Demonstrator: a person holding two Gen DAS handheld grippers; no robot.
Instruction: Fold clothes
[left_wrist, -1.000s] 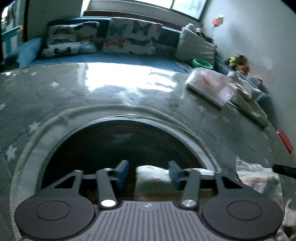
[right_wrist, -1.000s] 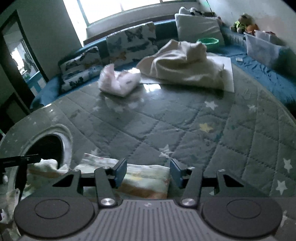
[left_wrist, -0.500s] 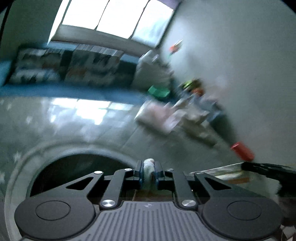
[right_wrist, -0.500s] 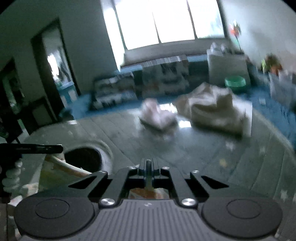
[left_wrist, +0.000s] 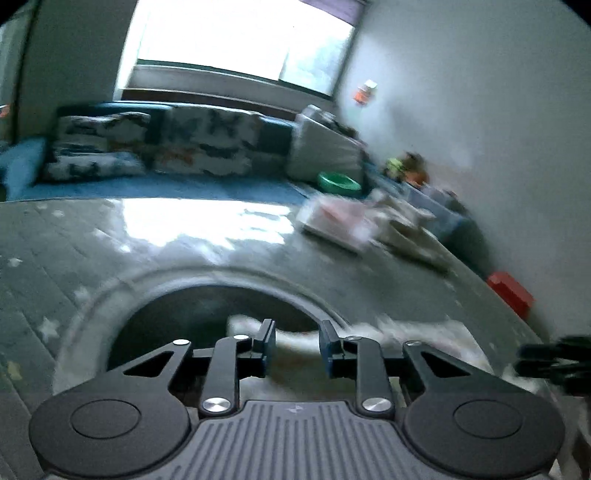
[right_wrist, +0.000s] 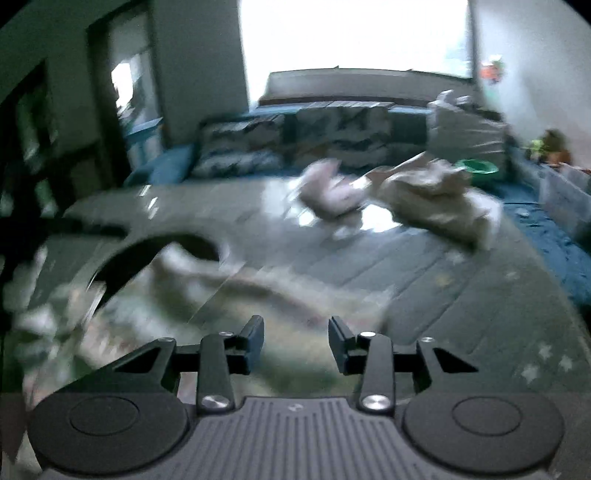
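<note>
A light patterned cloth (left_wrist: 417, 332) lies blurred over the rim of the round dark hole (left_wrist: 199, 310) in the grey star-quilted mat (left_wrist: 110, 236). My left gripper (left_wrist: 297, 345) hangs above the hole. Its jaws are opening, and a pale fold of the cloth shows in the gap below them without touching the pads. In the right wrist view the same cloth (right_wrist: 229, 291) stretches leftward toward the hole (right_wrist: 147, 254). My right gripper (right_wrist: 295, 339) is over it with its jaws opening and nothing pinched. The right gripper's dark fingers (left_wrist: 554, 363) show at the left view's right edge.
A pink garment (right_wrist: 330, 192) and a beige garment (right_wrist: 432, 195) lie heaped at the mat's far side. Beyond are patterned cushions (left_wrist: 207, 147) on a blue bench and a green bowl (left_wrist: 340, 182). A red block (left_wrist: 511, 295) sits by the right wall.
Both grippers stood open over the cloth, pinched a fold half a second ago and lifted it. Now both jaws have parted and the cloth has dropped out. Both views have tilted up.
</note>
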